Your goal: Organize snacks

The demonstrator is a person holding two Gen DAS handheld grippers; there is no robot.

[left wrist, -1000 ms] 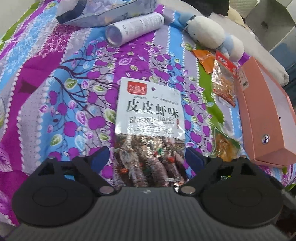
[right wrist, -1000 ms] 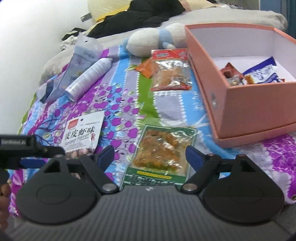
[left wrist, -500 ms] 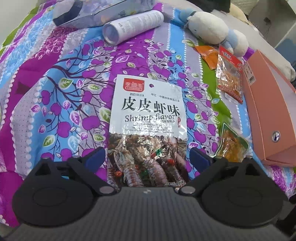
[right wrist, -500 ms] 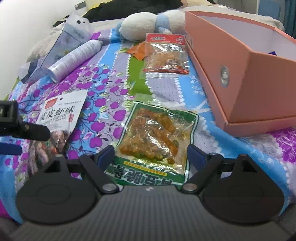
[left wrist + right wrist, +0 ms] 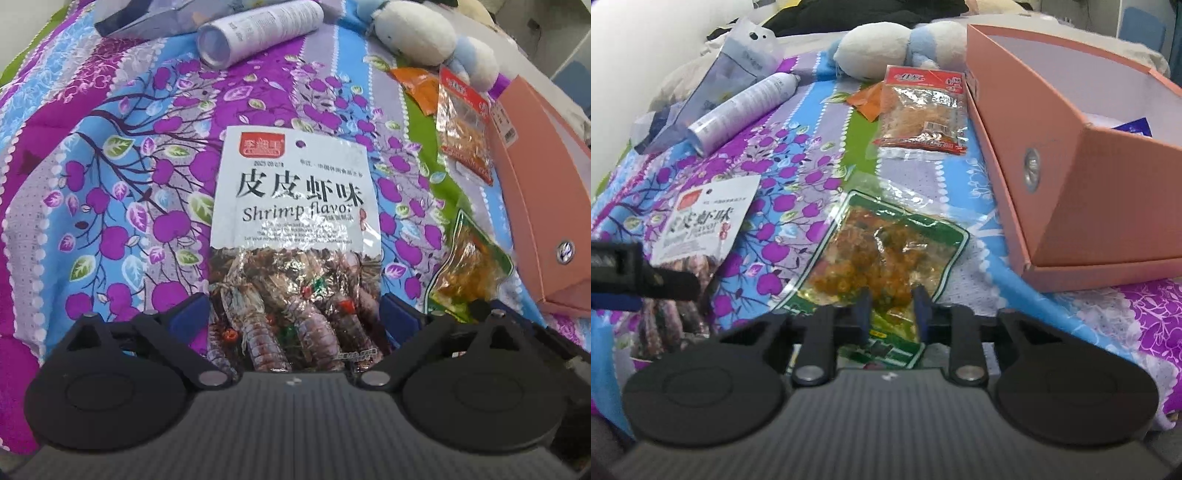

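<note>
Two hand-held tools work a bed spread with a purple, blue and green floral bedspread (image 5: 122, 192), where snack packets lie waiting to be sorted into an open pink box (image 5: 1082, 192); the right tool (image 5: 892, 310) has just been closing, and its jaws now pinch the near edge of the green-bordered packet (image 5: 882, 258) of orange-yellow pickles, which lies flat on the bedspread just beside the box's near corner; the left tool (image 5: 293, 317) stands wide open, its blue fingertips (image 5: 188, 317) flanking the lower end of the shrimp-flavour packet (image 5: 295, 229) without pressing it, the packet flat on the bedspread and well apart from the box. Further back a red-topped packet (image 5: 923, 114) of dried snack and a small orange sachet (image 5: 866, 103) lie near the box's long side, with a white spray can (image 5: 746, 107), a clear bag (image 5: 735, 74) and a plush toy (image 5: 882, 48) beyond; a blue wrapper already shows inside the box.

The step in hand appears to be the pick-up of two packets at once; the next move likely calls for the right tool to lift its thin packet clear and carry it over the box wall, and for the left to close on the shrimp packet, whose slick foil could slip or buckle.
</note>
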